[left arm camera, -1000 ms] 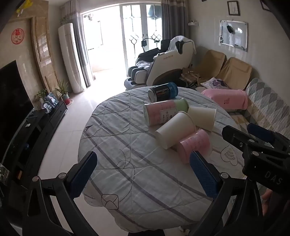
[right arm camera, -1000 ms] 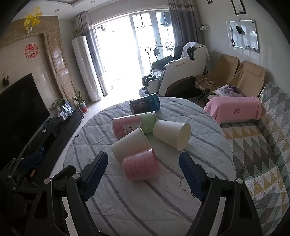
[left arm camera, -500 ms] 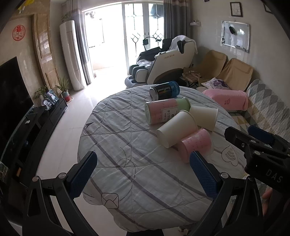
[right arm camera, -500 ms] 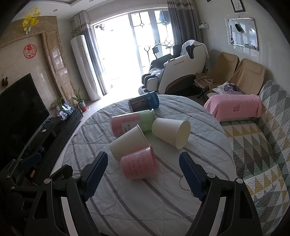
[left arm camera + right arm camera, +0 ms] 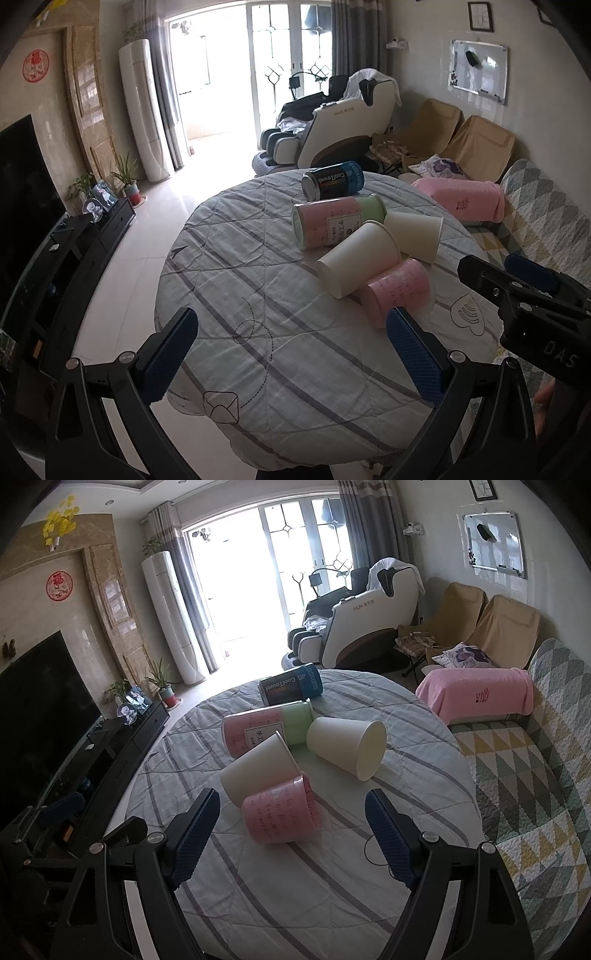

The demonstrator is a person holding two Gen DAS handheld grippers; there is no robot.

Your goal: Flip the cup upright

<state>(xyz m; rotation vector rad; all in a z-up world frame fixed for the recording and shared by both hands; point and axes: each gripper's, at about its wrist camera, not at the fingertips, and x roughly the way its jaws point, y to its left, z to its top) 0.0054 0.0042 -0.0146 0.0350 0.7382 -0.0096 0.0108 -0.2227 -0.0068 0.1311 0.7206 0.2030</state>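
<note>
Several cups lie on their sides on a round table with a striped quilted cloth (image 5: 258, 295). The nearest is a pink cup (image 5: 280, 816), also in the left wrist view (image 5: 399, 290). Behind it lie two white paper cups (image 5: 258, 768) (image 5: 347, 746), a pink-and-green cup (image 5: 266, 727) and a dark blue can (image 5: 291, 688). My right gripper (image 5: 291, 842) is open, above the table just short of the pink cup. My left gripper (image 5: 291, 354) is open, over the table's near left part, apart from the cups. The right gripper also shows in the left wrist view (image 5: 524, 295).
A sofa with a patterned quilt (image 5: 535, 775) and a pink towel (image 5: 480, 698) runs along the table's right side. A massage chair (image 5: 362, 624) stands behind the table. A low TV cabinet (image 5: 110, 746) runs along the left.
Both grippers have drifted slightly; the cups sit a little lower and nearer in the right wrist view. The cups have not moved. Both grippers stay open.
</note>
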